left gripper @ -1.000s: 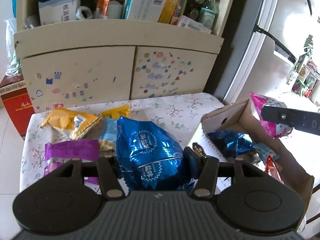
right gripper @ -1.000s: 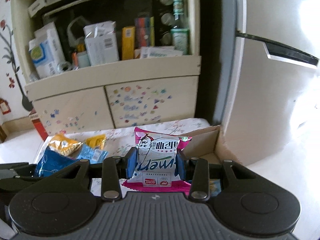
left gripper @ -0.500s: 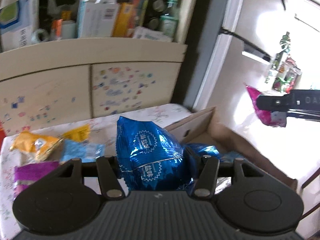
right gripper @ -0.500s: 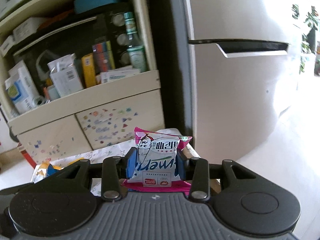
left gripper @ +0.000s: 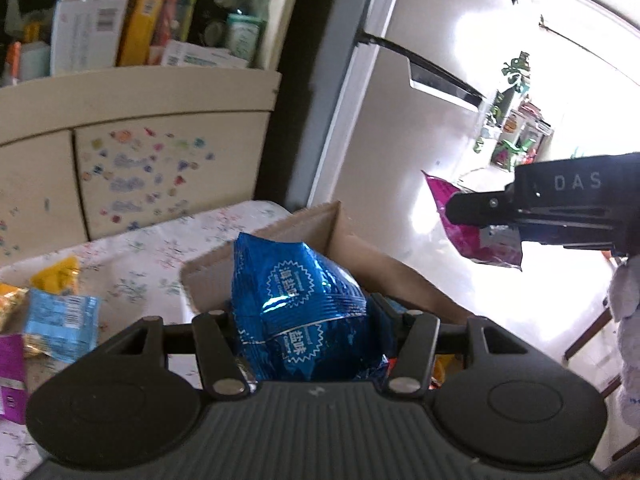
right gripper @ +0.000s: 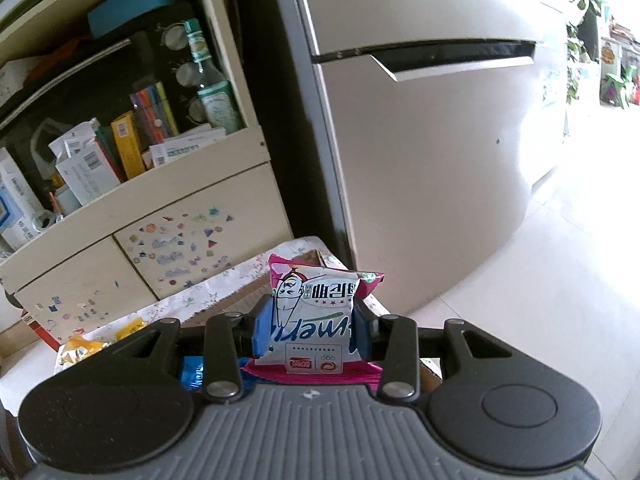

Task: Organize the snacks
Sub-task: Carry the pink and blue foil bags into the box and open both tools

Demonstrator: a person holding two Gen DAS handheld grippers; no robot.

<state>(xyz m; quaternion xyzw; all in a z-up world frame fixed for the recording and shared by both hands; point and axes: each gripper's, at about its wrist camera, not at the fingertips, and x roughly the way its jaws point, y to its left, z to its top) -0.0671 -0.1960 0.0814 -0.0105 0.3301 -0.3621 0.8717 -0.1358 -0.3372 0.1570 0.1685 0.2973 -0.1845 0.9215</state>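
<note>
Two packets are in the air. From the left wrist, the left tongs (left gripper: 308,320) pinch the blue foil bag (left gripper: 298,312) above the cardboard box (left gripper: 340,236); the puffy, slick foil could slip out and land on the bench (left gripper: 152,248). A second ago it hung over the bench snacks. From the right wrist, the right tongs (right gripper: 311,330) pinch the pink-and-white packet (right gripper: 314,316); it has swung away from the box toward the fridge (right gripper: 420,160), so letting go here would likely miss the box.

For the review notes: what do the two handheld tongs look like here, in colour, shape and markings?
Both are matte black. Each wrist view shows a ribbed grey-black body, two round domed discs at the sides and silver pivot pins on the linkage bars. The right tongs have blue finger pads. Seen from the left tongs, the right unit's side reads "DAS".
</note>
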